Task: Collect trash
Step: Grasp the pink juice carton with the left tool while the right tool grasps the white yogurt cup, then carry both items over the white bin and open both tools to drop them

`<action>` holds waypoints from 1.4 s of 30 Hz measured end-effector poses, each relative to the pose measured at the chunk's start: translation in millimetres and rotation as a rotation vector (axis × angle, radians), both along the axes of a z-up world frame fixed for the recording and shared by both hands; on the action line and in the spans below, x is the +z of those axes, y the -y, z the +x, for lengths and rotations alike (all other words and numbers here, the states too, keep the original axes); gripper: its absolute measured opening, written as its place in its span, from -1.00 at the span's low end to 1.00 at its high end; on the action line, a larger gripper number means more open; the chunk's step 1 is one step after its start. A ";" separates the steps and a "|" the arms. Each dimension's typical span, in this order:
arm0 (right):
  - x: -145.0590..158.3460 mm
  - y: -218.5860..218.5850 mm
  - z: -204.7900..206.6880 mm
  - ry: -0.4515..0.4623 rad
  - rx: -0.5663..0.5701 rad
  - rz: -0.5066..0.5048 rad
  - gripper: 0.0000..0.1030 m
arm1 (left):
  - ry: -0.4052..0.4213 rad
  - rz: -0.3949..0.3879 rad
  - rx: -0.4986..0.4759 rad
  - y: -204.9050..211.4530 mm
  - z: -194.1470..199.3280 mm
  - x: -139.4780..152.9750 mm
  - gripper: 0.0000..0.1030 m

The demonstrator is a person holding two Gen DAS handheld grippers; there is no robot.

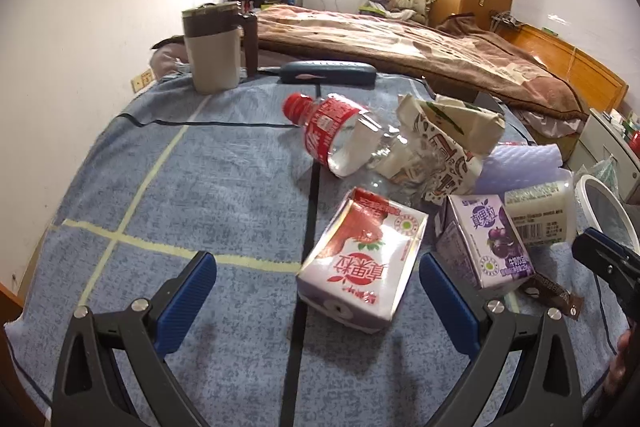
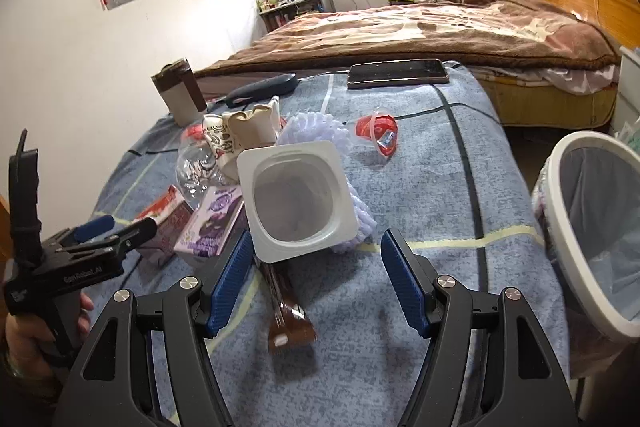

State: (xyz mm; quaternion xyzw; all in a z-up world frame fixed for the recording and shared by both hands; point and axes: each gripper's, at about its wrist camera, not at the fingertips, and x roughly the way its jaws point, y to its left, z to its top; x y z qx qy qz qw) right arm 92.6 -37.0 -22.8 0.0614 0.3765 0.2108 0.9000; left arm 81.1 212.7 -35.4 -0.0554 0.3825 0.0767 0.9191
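Trash lies on a blue cloth (image 1: 168, 195). My left gripper (image 1: 316, 267) is open, its blue pads on either side of a red and white drink carton (image 1: 360, 259). Beside it lie a purple carton (image 1: 484, 243), a crushed clear bottle with a red cap (image 1: 332, 127), a crumpled paper bag (image 1: 444, 135) and a brown wrapper (image 1: 552, 293). My right gripper (image 2: 316, 251) is open around a white yogurt cup (image 2: 298, 203) lying on its side. The brown wrapper (image 2: 288, 311) lies under it. A red jelly cup (image 2: 378, 131) sits farther back.
A white bin with a liner (image 2: 600, 227) stands off the table's right edge. A beige mug (image 1: 214, 47), a dark glasses case (image 1: 328, 73) and a phone (image 2: 396, 73) sit at the far edge. A bed (image 2: 420, 27) lies beyond. White foam netting (image 2: 316, 127) lies behind the cup.
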 end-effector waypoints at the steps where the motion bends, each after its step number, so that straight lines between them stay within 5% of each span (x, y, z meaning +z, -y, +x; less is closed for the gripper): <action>1: -0.7 -1.5 2.2 -0.009 0.013 0.001 0.33 | -0.005 0.000 -0.001 0.0 1.5 -1.0 1.00; 19: -4.4 -17.8 33.0 -0.071 0.083 -0.019 0.34 | -0.033 -0.054 -0.050 -3.0 19.6 -8.2 0.94; 30: -5.2 -13.6 30.2 -0.066 0.067 -0.018 0.23 | -0.042 -0.075 -0.082 2.8 24.5 -12.6 0.31; 42: -2.1 -2.7 20.9 -0.041 0.051 0.004 0.22 | 0.013 -0.085 -0.079 11.4 8.2 5.4 0.11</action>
